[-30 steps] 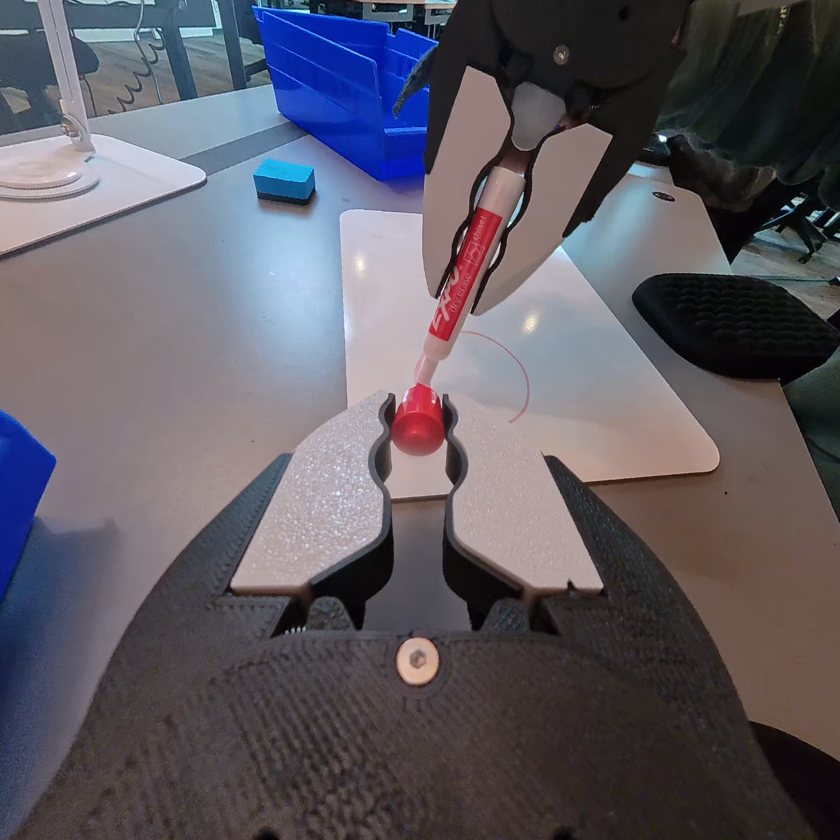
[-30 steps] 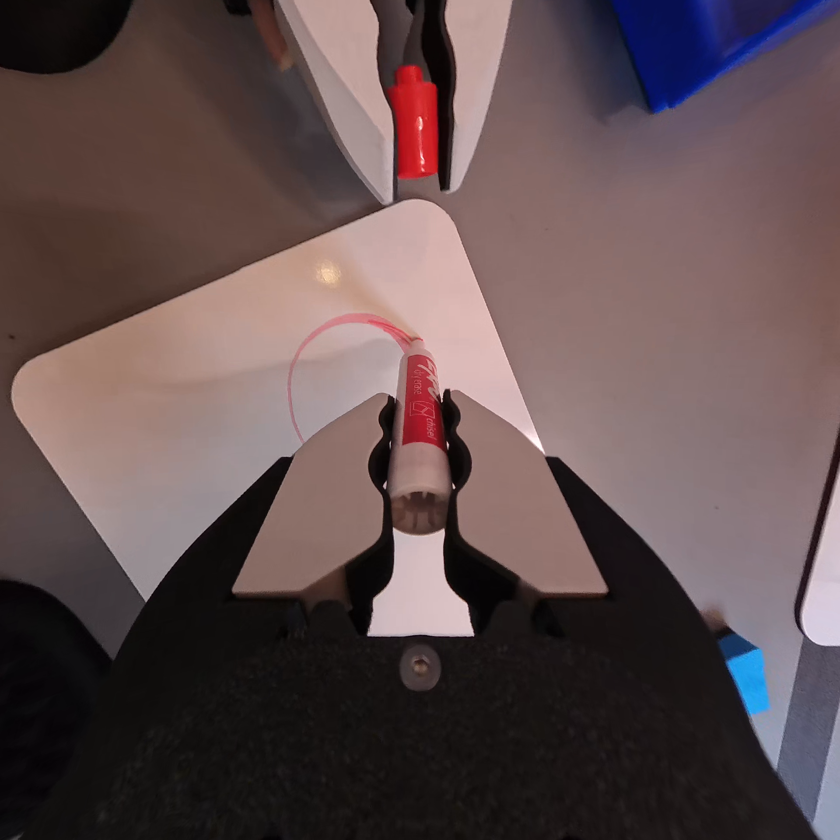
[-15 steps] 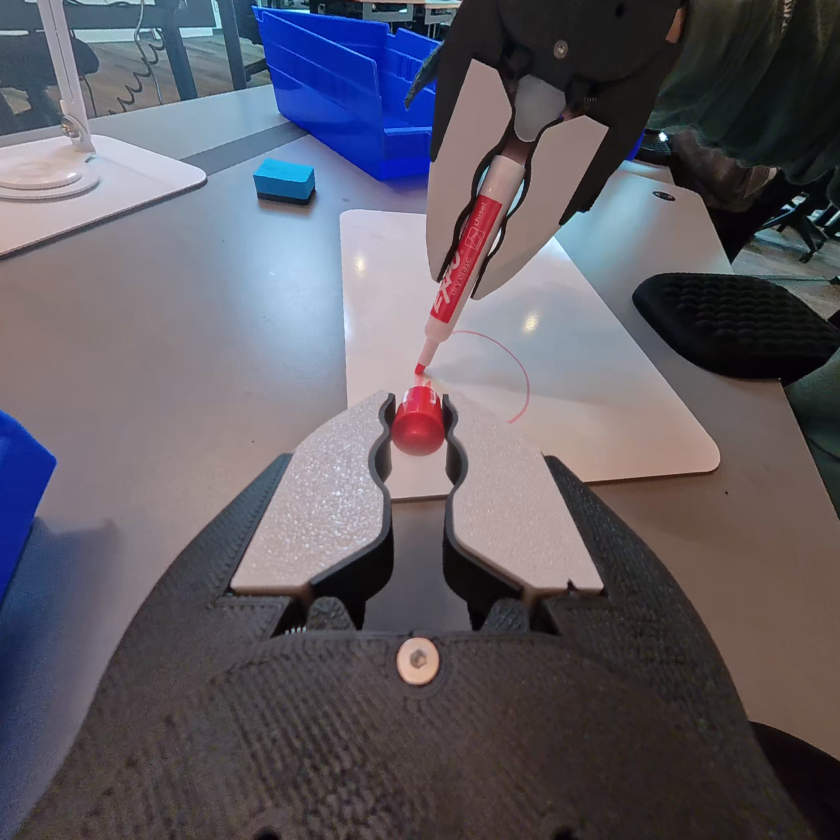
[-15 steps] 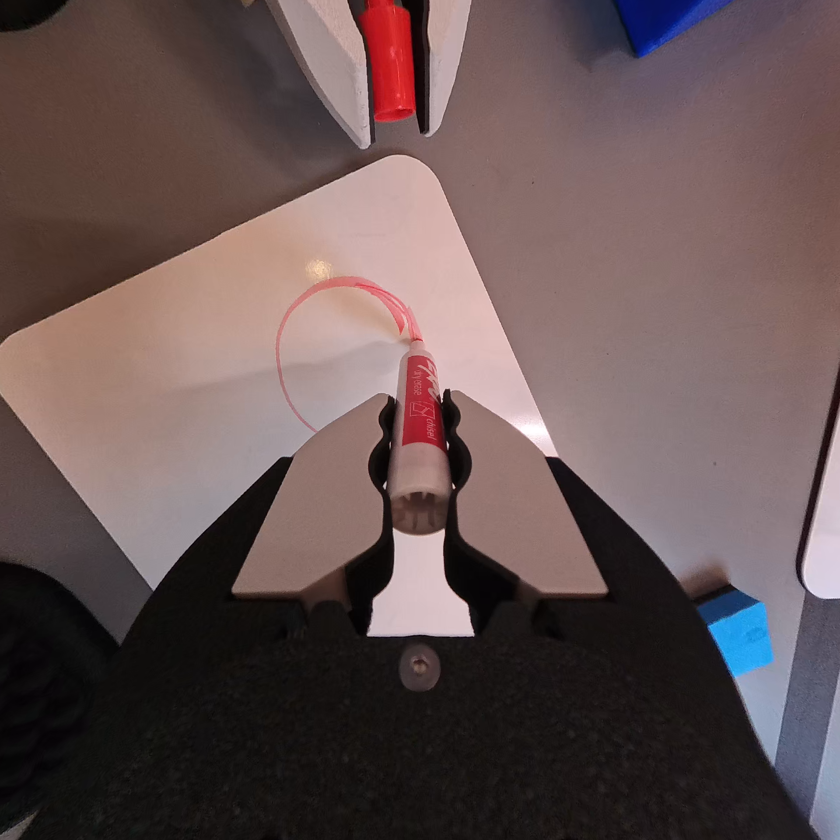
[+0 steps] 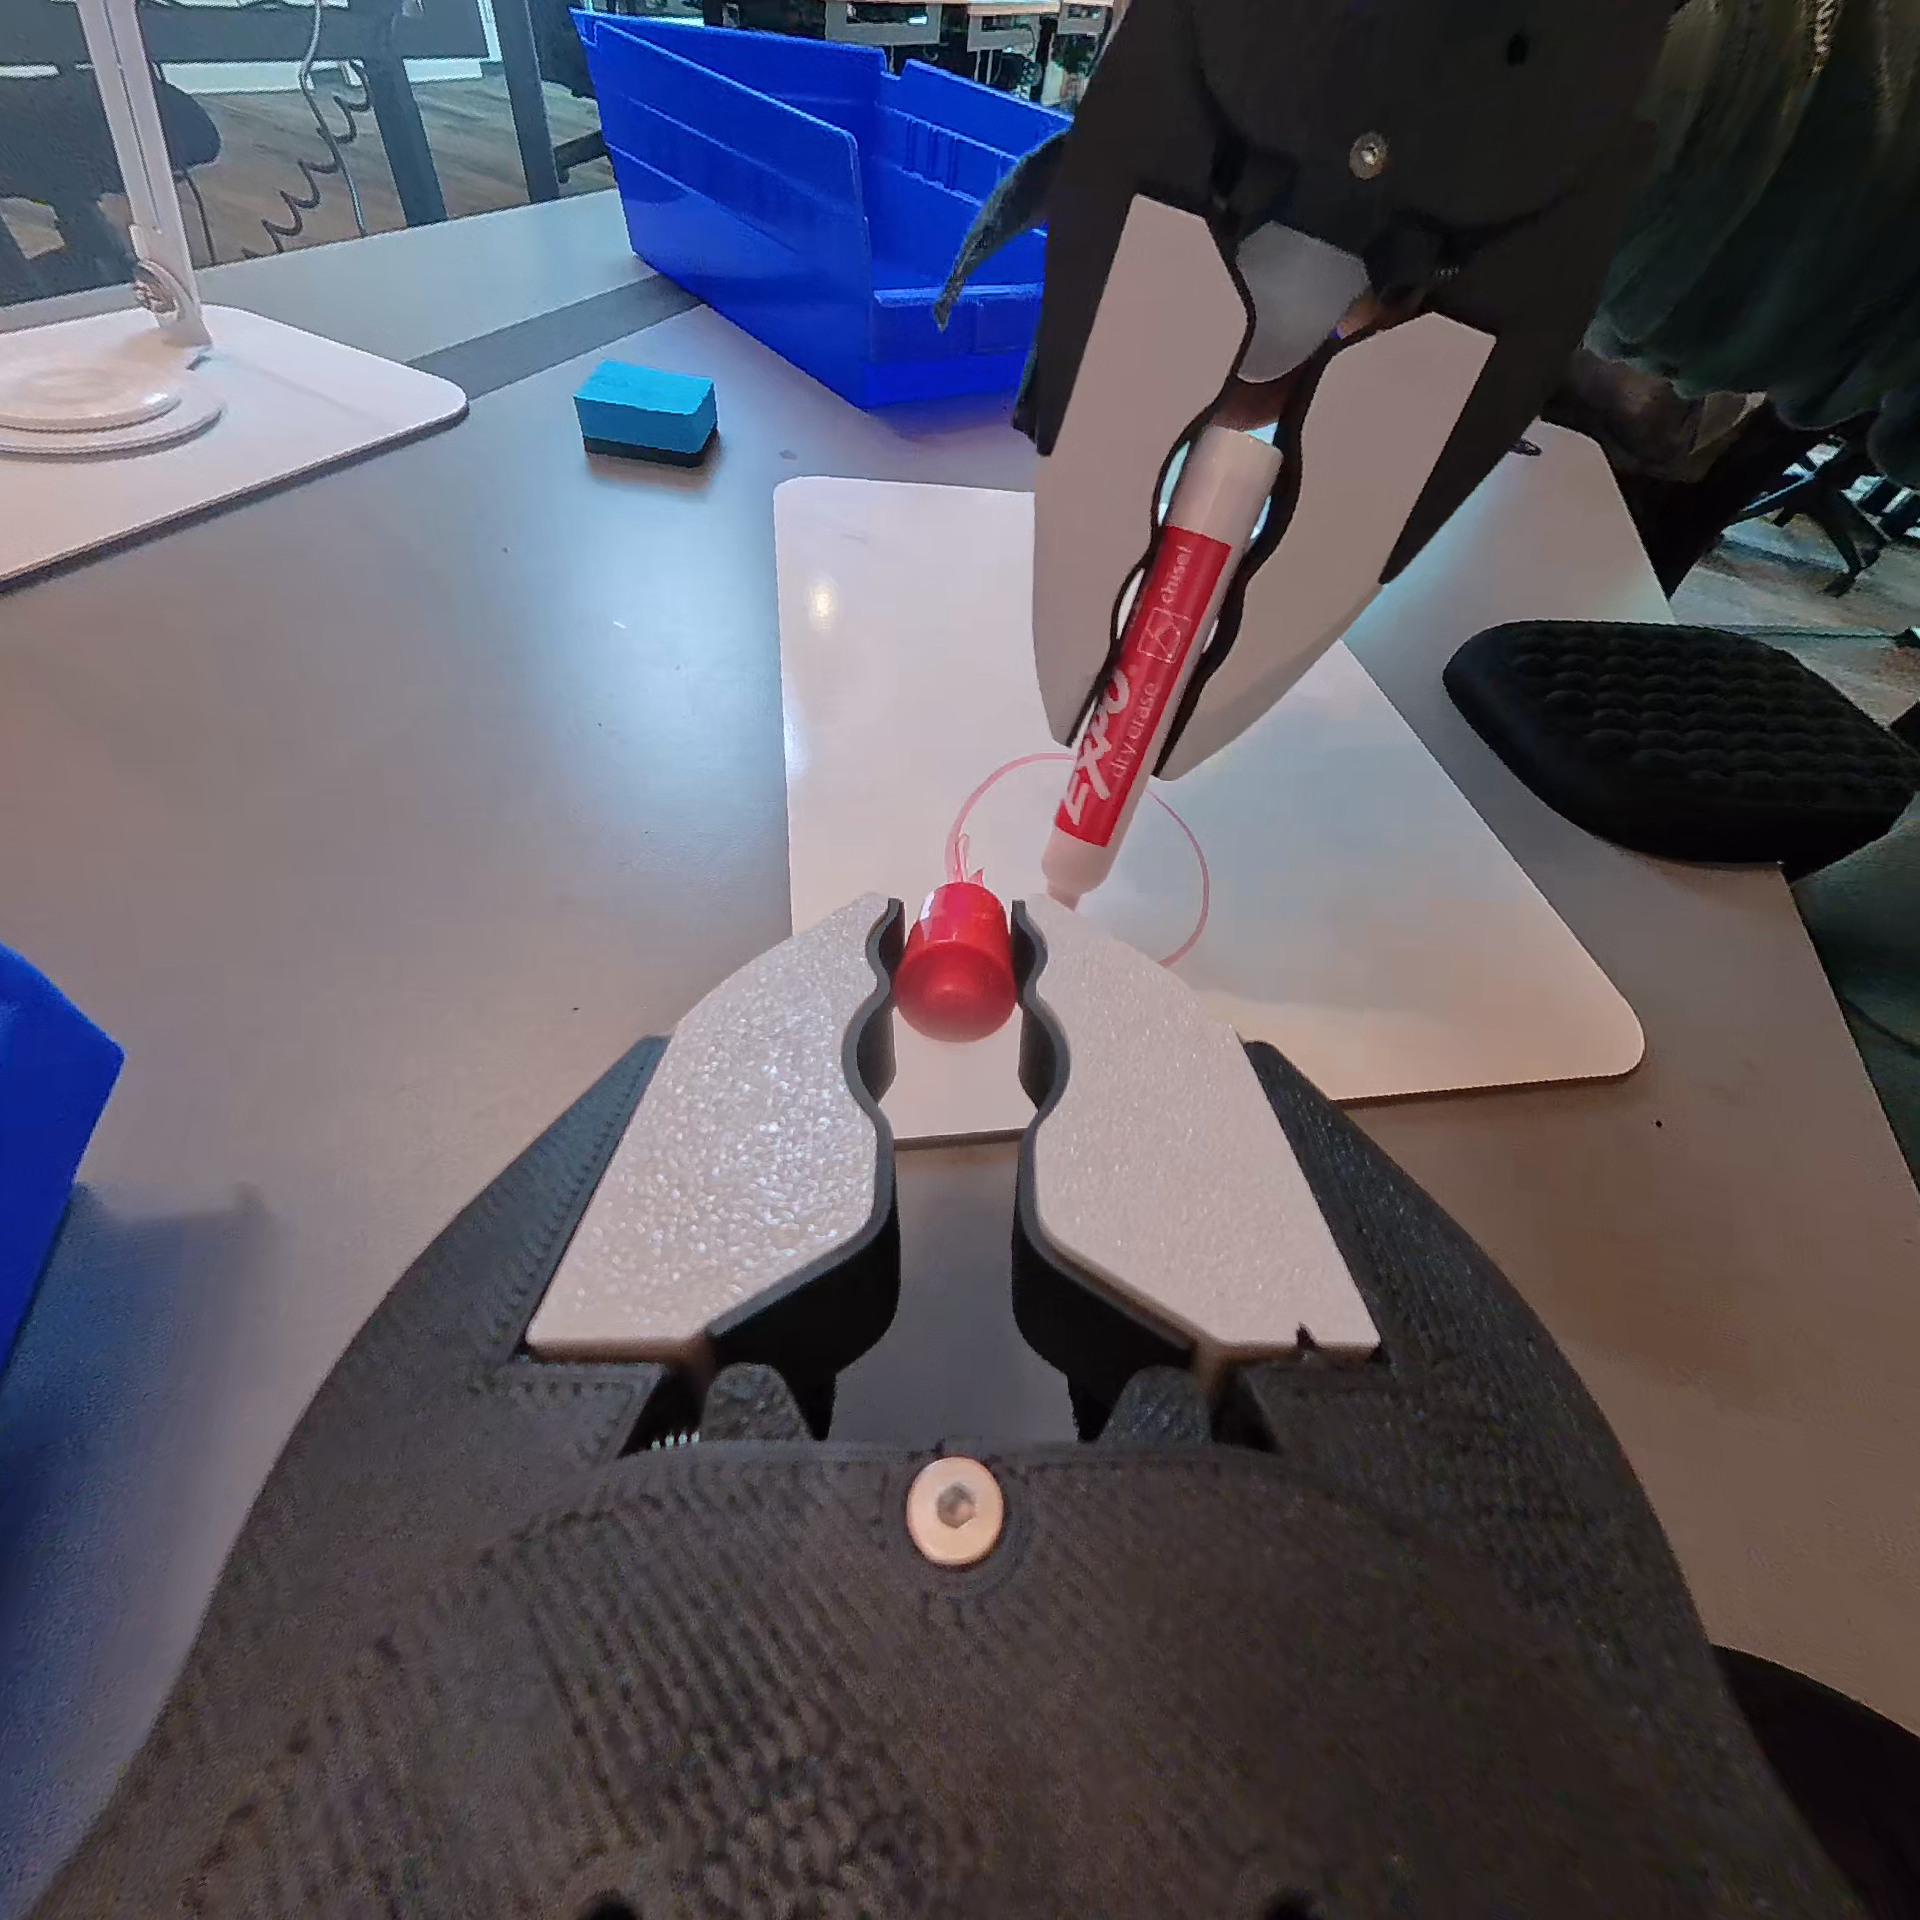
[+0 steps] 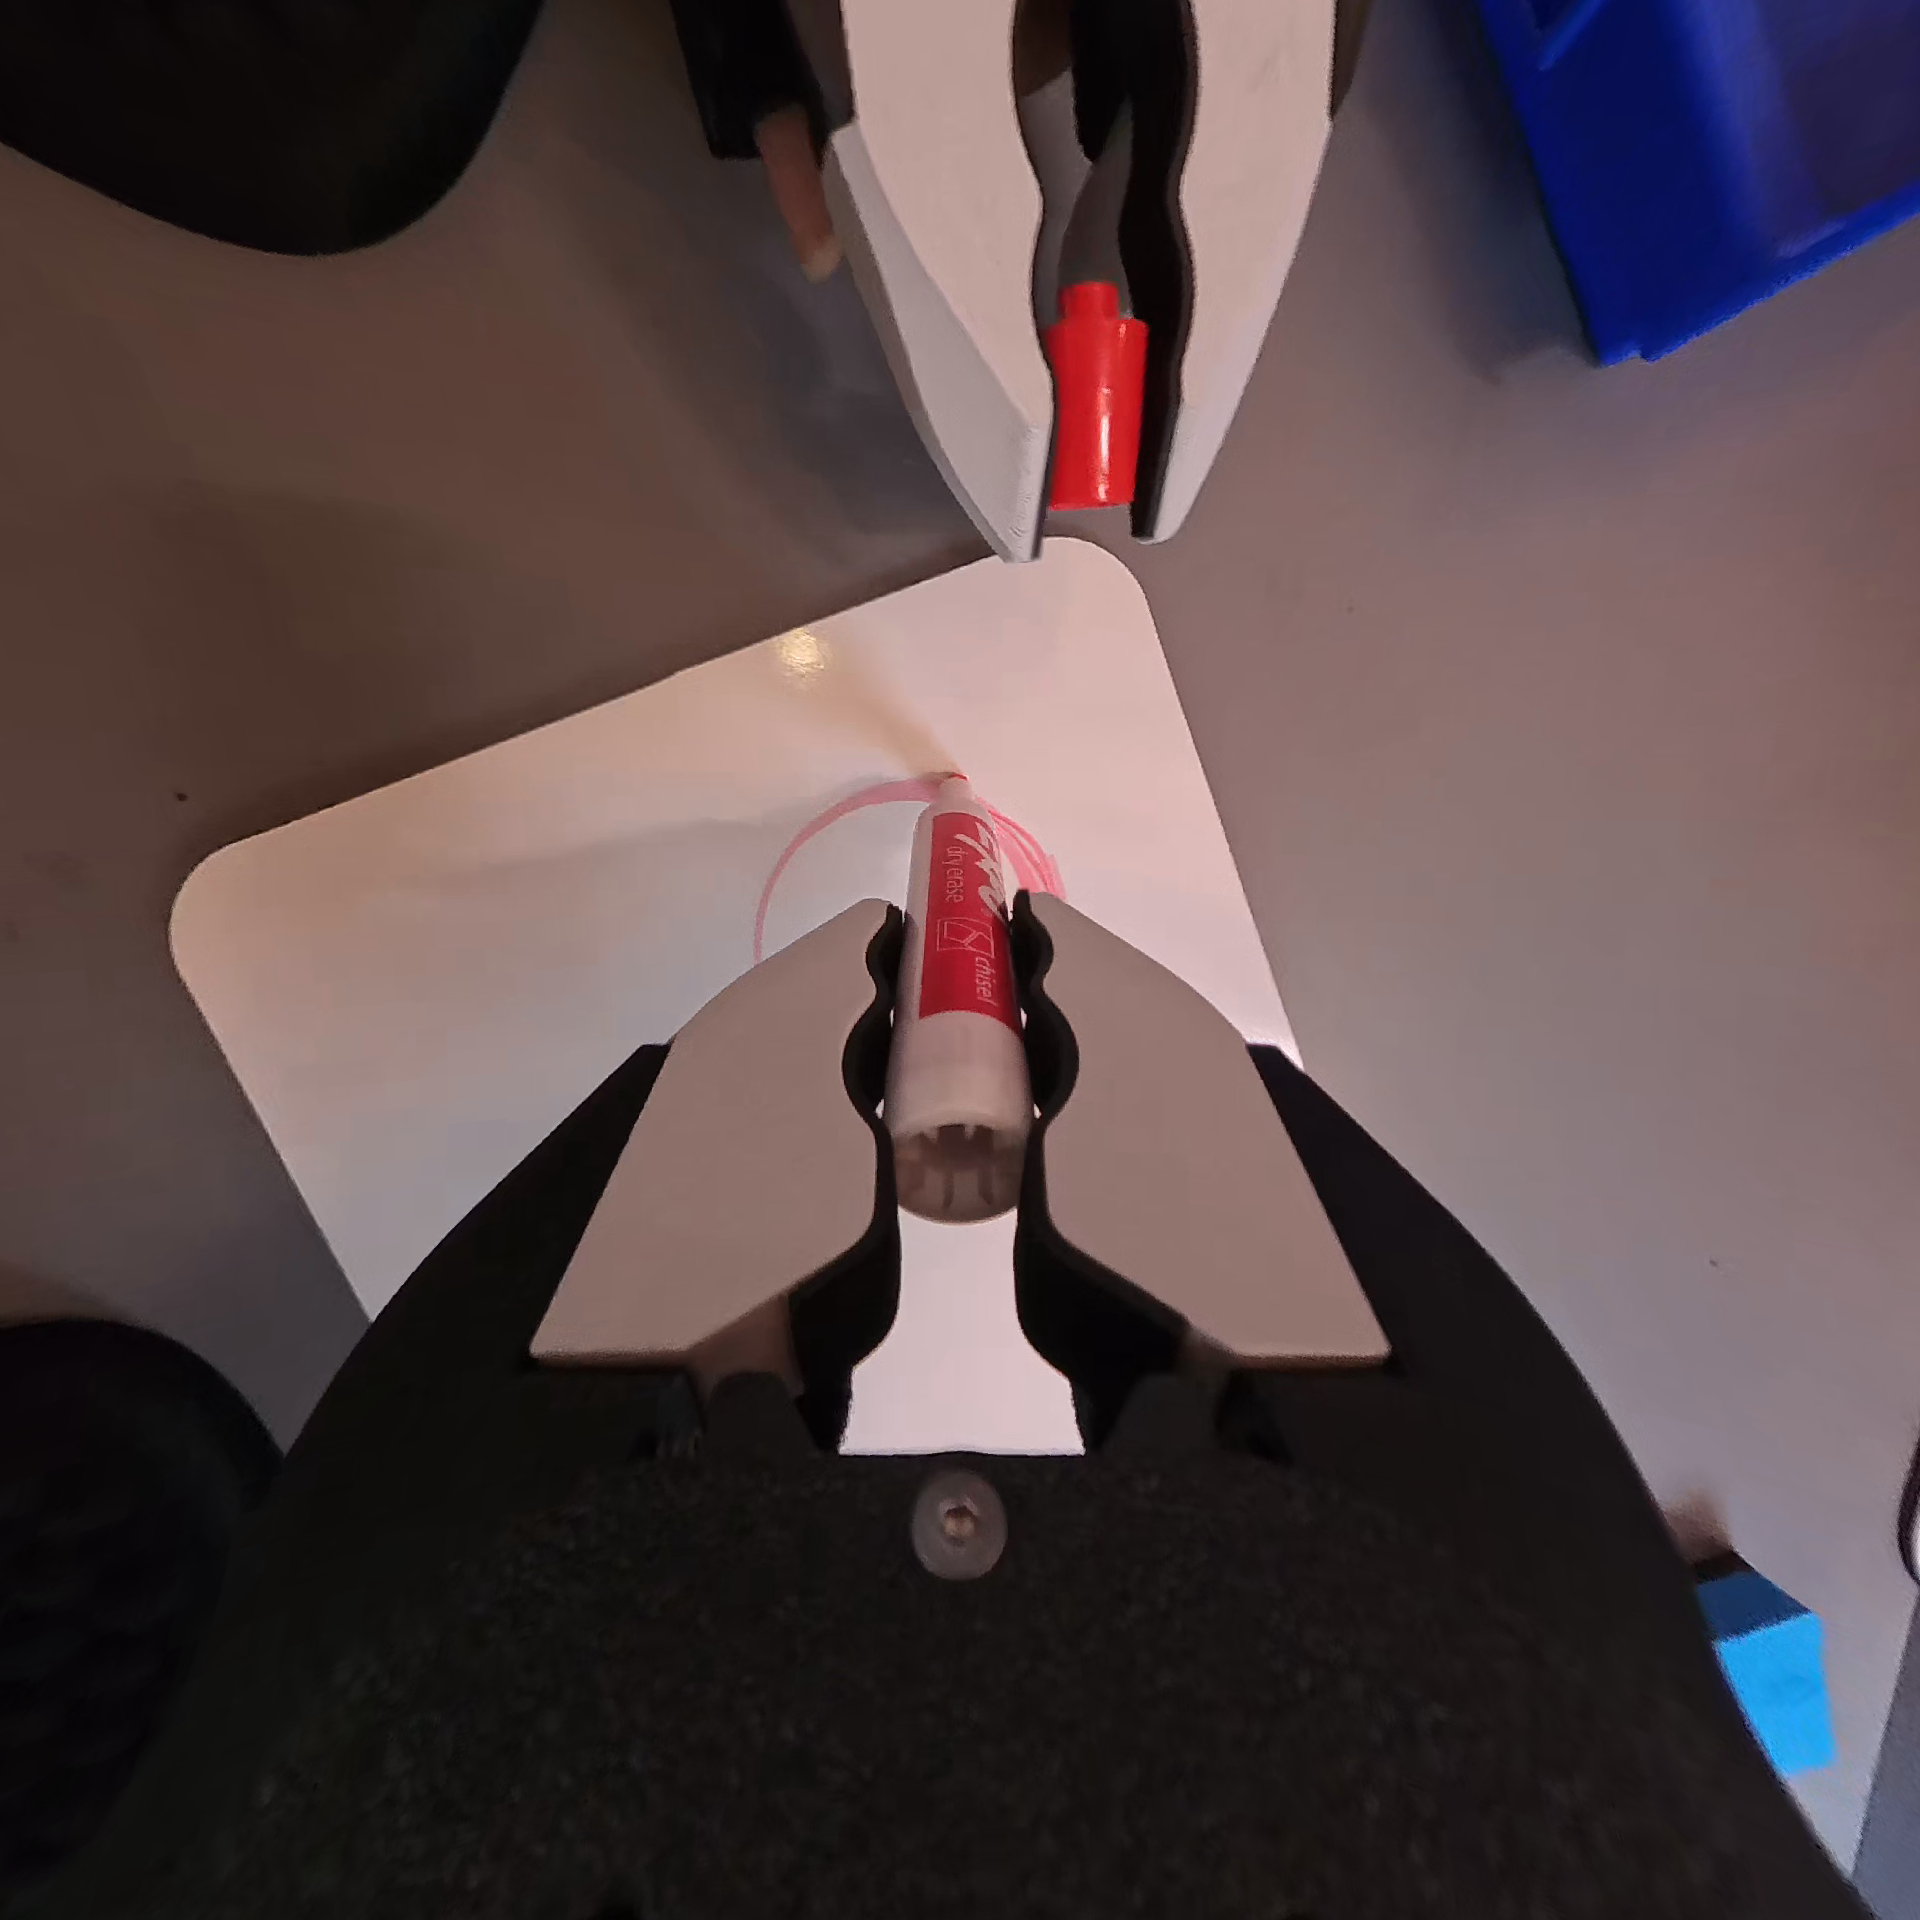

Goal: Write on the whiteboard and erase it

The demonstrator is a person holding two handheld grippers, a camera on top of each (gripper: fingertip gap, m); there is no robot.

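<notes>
Marker [image 5: 1143, 686], clamped in right gripper [image 6: 956, 909], now closes its red circle [image 5: 1195, 883] on whiteboard [image 5: 1403, 935]; left gripper [image 5: 954, 914] grips cap [image 5: 954, 971]; writing near done, eraser [image 5: 644, 408] untouched.

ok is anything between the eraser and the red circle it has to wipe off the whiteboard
Nothing lies on the table between the blue eraser and the whiteboard. Over the red circle itself, the marker stands in the right gripper.
</notes>
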